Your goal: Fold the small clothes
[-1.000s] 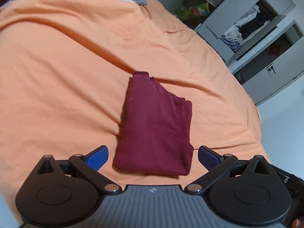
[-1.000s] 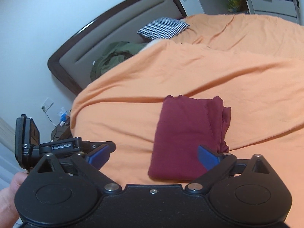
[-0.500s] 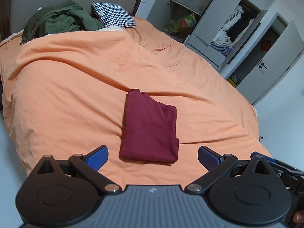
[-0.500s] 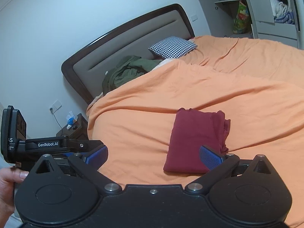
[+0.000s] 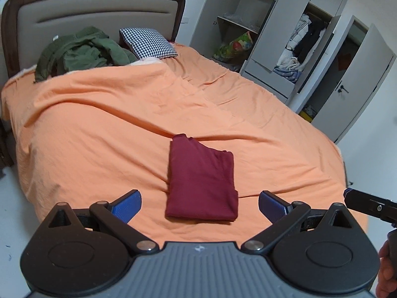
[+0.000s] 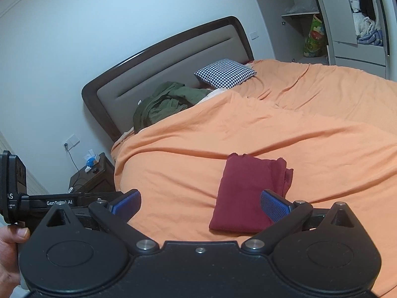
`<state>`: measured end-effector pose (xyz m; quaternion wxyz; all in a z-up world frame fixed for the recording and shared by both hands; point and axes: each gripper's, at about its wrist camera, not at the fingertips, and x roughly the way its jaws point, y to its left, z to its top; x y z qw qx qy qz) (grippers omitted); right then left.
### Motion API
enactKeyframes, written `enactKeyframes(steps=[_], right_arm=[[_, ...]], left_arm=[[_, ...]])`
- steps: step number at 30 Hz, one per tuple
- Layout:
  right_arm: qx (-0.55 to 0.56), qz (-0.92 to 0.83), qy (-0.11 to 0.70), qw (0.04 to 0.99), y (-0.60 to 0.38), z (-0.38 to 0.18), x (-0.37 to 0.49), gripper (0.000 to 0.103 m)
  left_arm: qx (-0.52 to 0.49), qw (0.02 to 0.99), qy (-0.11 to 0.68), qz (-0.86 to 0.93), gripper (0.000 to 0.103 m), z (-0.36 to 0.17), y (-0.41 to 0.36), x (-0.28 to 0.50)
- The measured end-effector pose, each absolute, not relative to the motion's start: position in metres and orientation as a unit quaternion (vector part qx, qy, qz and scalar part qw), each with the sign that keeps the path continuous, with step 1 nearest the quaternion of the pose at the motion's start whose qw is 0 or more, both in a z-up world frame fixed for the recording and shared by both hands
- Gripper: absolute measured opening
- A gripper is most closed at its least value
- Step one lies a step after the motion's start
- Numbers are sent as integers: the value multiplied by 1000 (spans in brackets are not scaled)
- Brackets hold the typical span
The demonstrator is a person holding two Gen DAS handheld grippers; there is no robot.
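Both tongs stand wide apart and hold nothing: the left tongs (image 5: pixel 199 202) frame the folded shirt (image 5: pixel 201 183) from above the near edge of the bed (image 5: pixel 99 129), and the right tongs (image 6: pixel 200 202) hang over the same edge, their right blue pad overlapping the shirt's near corner in the picture, though I cannot tell that it touches. The dark red shirt lies as a compact rectangle on the orange cover, toward 6 o'clock of the bed, near the person, flat and apart from everything else. From the right wrist view its stacked layers show along the edge at 3 o'clock, a little uneven, which suggests several folds laid over one another. With the cloth squared and neither tool gripping, I judge the folding of this piece done, and the spread jaws fit a release, leaving the shirt to rest undisturbed. At 11 o'clock a heap of green clothes (image 5: pixel 79 49) sits against the headboard (image 5: pixel 99 12) beside a checked pillow (image 5: pixel 148 43); it may be the next thing to fold. A wardrobe (image 5: pixel 297 37) stands open at 2 o'clock.
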<state>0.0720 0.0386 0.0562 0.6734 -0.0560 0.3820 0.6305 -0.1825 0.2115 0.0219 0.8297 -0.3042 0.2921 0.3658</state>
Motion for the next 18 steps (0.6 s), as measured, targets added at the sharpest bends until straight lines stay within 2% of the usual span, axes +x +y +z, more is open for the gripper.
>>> enactKeyframes(steps=[18], right_arm=[[-70,643,368,669,41,56,61,102]], left_arm=[[-286,836,288,370,102,30,204,-182]])
